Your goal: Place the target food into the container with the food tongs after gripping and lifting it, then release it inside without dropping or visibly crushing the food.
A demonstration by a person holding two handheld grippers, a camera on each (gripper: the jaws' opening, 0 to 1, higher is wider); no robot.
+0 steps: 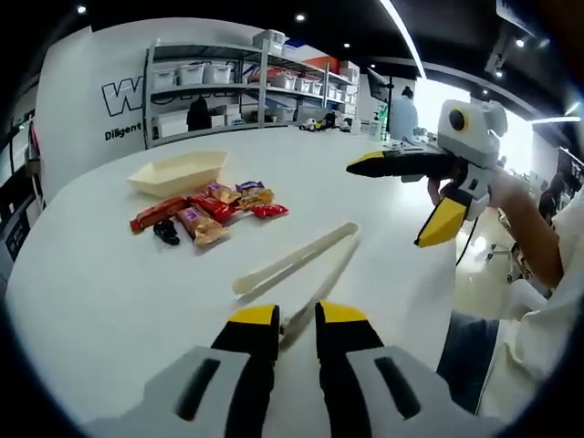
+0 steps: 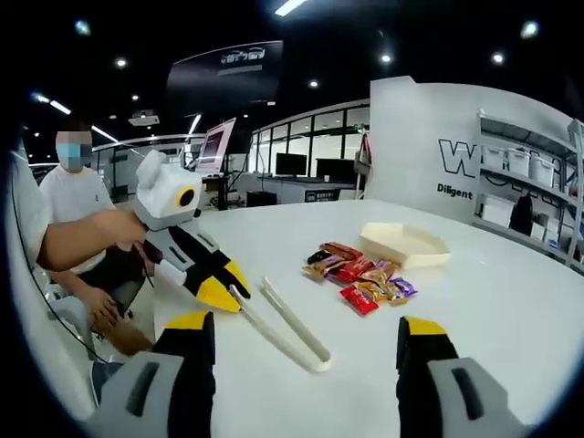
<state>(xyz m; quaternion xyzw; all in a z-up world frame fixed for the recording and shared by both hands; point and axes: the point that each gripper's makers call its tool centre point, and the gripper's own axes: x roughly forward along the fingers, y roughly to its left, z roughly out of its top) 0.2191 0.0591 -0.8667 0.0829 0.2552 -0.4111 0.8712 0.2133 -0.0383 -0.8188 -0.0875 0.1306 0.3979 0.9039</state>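
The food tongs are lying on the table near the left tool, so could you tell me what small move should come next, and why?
Probably close the left tool on the near end of the food tongs. The tongs lie flat on the white table with that end between its jaws, not yet gripped. The wrapped snacks sit untouched beside the empty tray, and the right tool hovers open above.

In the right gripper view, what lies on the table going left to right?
Left gripper → food tongs → pile of wrapped snacks → cream tray container.
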